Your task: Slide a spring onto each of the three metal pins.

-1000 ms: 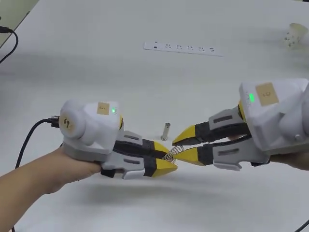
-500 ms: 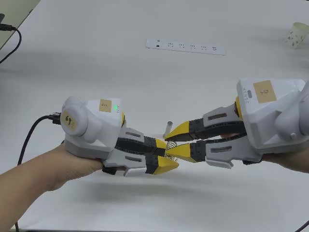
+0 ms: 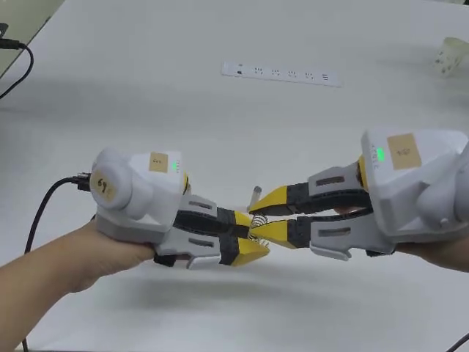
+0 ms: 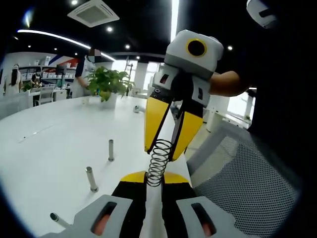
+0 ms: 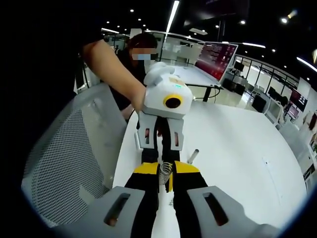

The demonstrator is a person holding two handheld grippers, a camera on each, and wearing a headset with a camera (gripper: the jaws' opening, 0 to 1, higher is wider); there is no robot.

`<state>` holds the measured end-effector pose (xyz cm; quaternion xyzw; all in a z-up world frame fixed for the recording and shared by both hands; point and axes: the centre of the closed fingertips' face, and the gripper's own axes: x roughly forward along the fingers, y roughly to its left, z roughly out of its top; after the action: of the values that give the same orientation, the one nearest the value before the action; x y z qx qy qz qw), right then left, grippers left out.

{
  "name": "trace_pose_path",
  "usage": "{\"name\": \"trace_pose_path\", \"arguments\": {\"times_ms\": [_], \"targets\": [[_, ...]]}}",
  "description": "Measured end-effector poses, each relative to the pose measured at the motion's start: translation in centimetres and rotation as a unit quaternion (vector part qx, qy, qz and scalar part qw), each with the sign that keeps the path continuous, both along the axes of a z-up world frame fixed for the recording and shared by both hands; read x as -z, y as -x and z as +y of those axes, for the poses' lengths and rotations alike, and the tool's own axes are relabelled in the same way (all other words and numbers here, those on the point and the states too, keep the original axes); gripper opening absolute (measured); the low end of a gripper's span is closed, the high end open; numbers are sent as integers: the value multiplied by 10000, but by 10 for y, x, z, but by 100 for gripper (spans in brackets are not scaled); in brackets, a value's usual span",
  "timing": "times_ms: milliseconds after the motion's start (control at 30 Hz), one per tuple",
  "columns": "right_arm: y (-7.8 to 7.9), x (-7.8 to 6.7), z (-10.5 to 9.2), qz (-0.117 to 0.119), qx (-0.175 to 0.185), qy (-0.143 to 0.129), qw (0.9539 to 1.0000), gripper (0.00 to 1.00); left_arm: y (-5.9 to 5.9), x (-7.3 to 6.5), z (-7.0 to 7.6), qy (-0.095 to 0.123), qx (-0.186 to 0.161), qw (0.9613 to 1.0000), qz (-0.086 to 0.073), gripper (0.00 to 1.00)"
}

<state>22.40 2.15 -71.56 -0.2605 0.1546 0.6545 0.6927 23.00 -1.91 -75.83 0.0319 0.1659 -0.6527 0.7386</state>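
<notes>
Left gripper [image 4: 148, 181]: jaws almost together, pinching one end of the spring [image 4: 158, 161].
Right gripper [image 5: 167, 172]: jaws a slim gap apart on either side of the spring's other end; cannot tell whether they press it.
Spring: in the air between the two facing grippers, above the worktop [image 3: 183, 110] towards its near edge.
Pin [image 3: 254, 196]: upright on the worktop, just behind the meeting tips.

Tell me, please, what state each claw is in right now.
Left claw: shut on the spring.
Right claw: straddling the spring; grip cannot be told.
</notes>
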Motion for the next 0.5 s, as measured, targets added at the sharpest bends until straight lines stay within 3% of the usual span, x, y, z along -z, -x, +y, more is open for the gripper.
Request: {"name": "trace_pose_path", "arguments": {"times_ms": [167, 500], "targets": [[0, -1, 1, 51, 51, -117, 9999, 7, 0, -1, 1, 5, -20, 10000, 7, 2], [-1, -4, 1, -48, -25, -27, 10000, 7, -2, -3, 0, -8, -88, 10000, -18, 3]]}}
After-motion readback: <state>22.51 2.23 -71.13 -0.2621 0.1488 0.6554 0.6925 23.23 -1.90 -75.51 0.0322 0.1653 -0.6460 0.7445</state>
